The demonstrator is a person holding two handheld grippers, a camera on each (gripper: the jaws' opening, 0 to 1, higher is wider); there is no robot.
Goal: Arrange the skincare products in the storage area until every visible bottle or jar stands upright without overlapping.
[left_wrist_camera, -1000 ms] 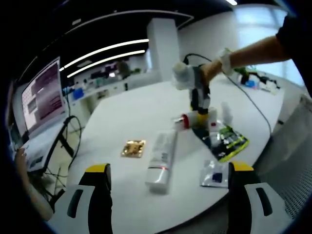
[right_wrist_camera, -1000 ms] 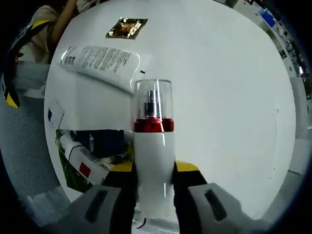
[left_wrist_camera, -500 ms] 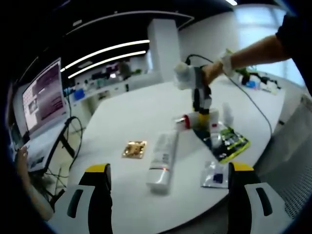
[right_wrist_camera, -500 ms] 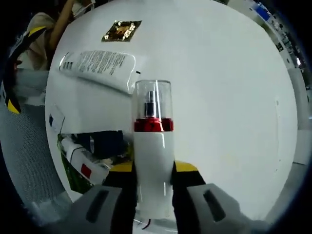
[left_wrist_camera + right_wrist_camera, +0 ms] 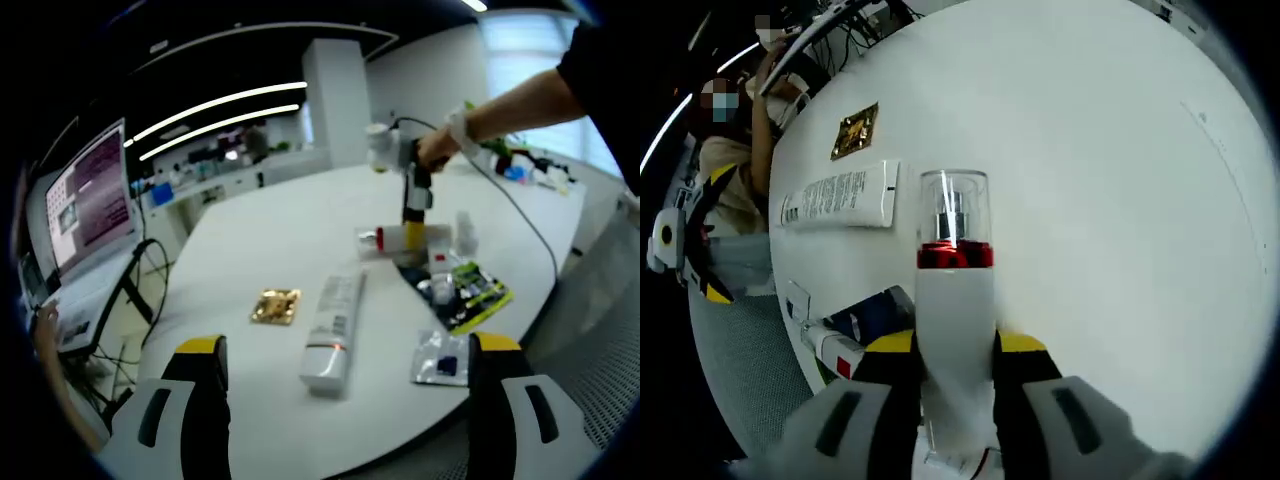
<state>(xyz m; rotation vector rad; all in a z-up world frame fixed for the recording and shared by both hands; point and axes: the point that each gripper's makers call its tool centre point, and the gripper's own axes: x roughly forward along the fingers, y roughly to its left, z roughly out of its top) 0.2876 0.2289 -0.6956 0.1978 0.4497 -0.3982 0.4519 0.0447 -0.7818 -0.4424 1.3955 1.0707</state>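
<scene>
Left gripper [image 5: 345, 400] is hovering off the near edge of the white worktop [image 5: 280, 240], jaws spread wide and gripping nothing. Just past its left jaw a gold sachet [image 5: 275, 305] is lying flat. Between the jaws, a bit further out, a white tube [image 5: 333, 325] is lying on its side. Just ahead of the right jaw a small clear packet [image 5: 440, 357] is sitting flat; beyond it a green-and-black pack [image 5: 470, 290] with small items on it I can't make out, and a clear bottle [image 5: 464, 233] standing upright.

Further ahead, the right gripper [image 5: 413, 205] is coming down from above, held by the person's hand [image 5: 440, 145], with a white pump bottle [image 5: 392, 238] lying sideways at its tip.

Right gripper [image 5: 955, 350]: jaws are clamping the pump bottle [image 5: 954, 310] by its white body, red collar and clear cap pointing away from the camera. Left of the jaws: tube [image 5: 840, 195], sachet [image 5: 854, 131] beyond it, and a dark blue item [image 5: 875, 320] right beside the left jaw.
</scene>
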